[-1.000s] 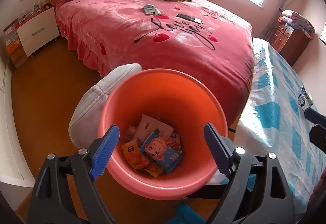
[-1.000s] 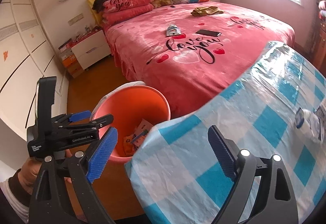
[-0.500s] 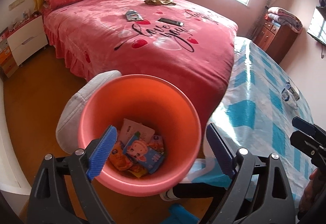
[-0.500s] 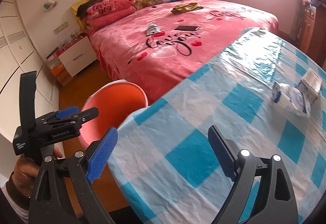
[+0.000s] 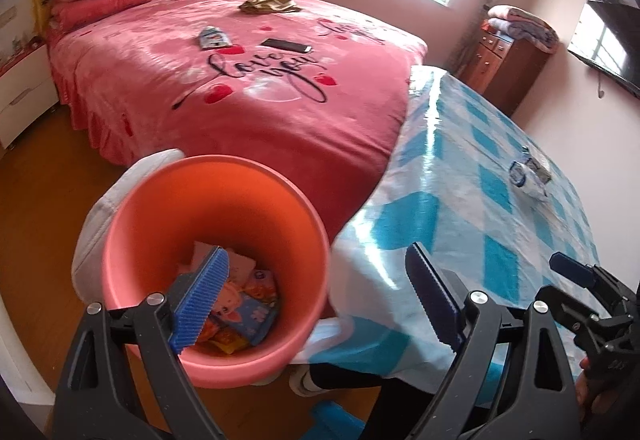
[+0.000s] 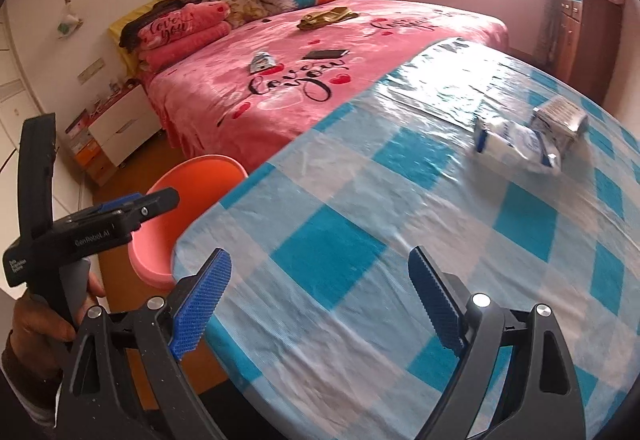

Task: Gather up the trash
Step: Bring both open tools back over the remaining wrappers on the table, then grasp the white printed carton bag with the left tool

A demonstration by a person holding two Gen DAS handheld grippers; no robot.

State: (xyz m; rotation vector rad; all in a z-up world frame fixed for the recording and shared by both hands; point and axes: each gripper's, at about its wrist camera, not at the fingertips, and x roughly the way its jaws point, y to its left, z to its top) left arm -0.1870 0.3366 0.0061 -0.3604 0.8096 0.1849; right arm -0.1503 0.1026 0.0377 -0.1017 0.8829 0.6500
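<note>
Both hand-held tools are standing wide and empty: the left gripper [image 5: 316,304], its jaws having just been opening, is hanging over the orange bin [image 5: 208,232], where several snack wrappers [image 5: 240,300] are already lying. The right gripper [image 6: 320,300] is pointing across the checked table [image 6: 400,240] toward two packets [image 6: 528,135] still waiting at one o'clock. Farther off, more litter [image 6: 262,61] is sitting on the pink bed [image 6: 224,99], likely uncollected.

Black claws [image 6: 316,302], ridged blue pads [image 6: 202,304]
</note>
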